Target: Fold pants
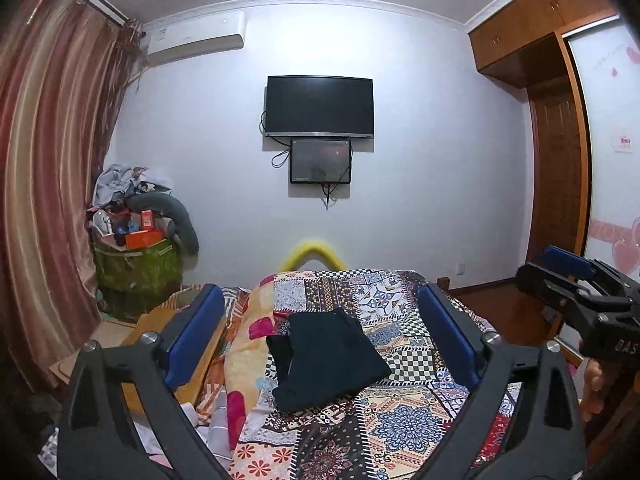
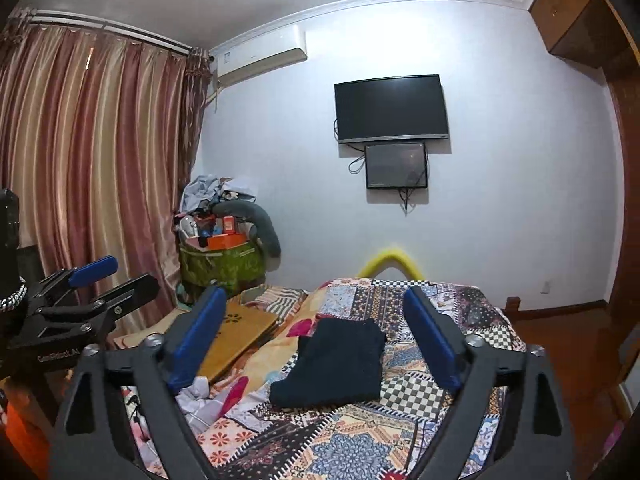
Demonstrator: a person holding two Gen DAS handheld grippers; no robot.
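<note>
Your left hand-held gripper is spread wide with nothing between its blue pads, and your right hand-held gripper is released just the same. The dark pants lie folded into a compact bundle on the patterned bedspread, at the centre of both frames, apart from both sets of fingers. In the left wrist view the right hand-held gripper shows at the right edge.

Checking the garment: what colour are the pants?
Black pants, clearest in the right wrist view.
</note>
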